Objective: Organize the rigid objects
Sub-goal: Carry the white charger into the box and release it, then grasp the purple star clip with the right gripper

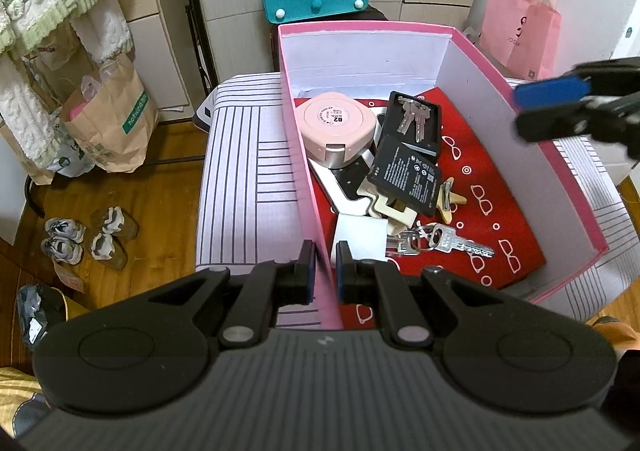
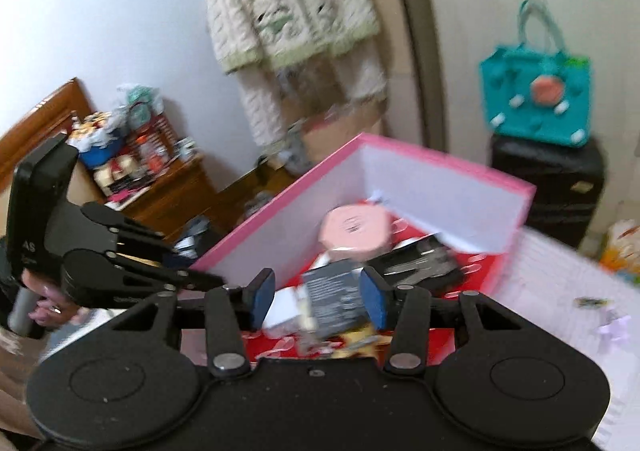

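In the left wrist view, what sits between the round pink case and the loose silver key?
A black rectangular battery lies between the round pink case and the silver key, resting atop a cream cut-out piece, as the left wrist view shows.

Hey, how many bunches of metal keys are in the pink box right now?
2. One silver key bunch lies on the black rectangular case at the back; another lies on the red cloth near the front. More may be hidden underneath.

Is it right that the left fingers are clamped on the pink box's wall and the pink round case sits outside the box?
Not quite. The left wrist view shows the pink round case inside the pink box, not outside. The left fingers do clamp its wall.
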### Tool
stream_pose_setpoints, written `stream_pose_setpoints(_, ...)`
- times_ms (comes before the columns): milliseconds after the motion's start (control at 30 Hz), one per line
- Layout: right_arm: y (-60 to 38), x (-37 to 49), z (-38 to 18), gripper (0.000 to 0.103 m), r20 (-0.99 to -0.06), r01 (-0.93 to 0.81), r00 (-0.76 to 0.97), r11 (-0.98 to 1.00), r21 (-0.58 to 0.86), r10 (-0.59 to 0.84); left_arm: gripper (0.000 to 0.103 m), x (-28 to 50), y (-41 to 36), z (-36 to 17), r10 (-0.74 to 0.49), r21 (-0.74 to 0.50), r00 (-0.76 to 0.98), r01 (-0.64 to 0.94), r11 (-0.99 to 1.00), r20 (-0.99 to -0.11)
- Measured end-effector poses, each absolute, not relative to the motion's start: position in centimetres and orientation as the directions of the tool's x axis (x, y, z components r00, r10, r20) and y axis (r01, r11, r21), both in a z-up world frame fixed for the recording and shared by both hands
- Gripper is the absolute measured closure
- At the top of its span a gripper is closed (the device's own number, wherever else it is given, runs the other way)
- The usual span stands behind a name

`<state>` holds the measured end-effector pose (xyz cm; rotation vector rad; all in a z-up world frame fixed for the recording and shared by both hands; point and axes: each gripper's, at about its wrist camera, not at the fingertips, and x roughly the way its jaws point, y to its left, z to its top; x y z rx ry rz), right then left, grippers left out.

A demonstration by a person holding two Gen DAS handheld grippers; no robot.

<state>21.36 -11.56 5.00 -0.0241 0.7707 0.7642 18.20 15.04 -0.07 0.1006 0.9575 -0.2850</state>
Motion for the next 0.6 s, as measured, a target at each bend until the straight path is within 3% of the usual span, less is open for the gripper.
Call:
stream_pose_setpoints(300,-16.7,20.1,5.3,0.049,-0.627,-0.568,0.594,0.815,0.117,0.504,0.095,18.2,14.2,0.3,-0.151,0.001,0.532,0.276,0.961,-0.833)
stream_pose_setpoints(600,-23.2,20.3,2.1,0.041,-0.526,-0.446,0.766,0.895,-0.019,0.37,0.095,18.2,13.7,0.4,-0.117,0.028,0.531,0.256,0.966,-0.84)
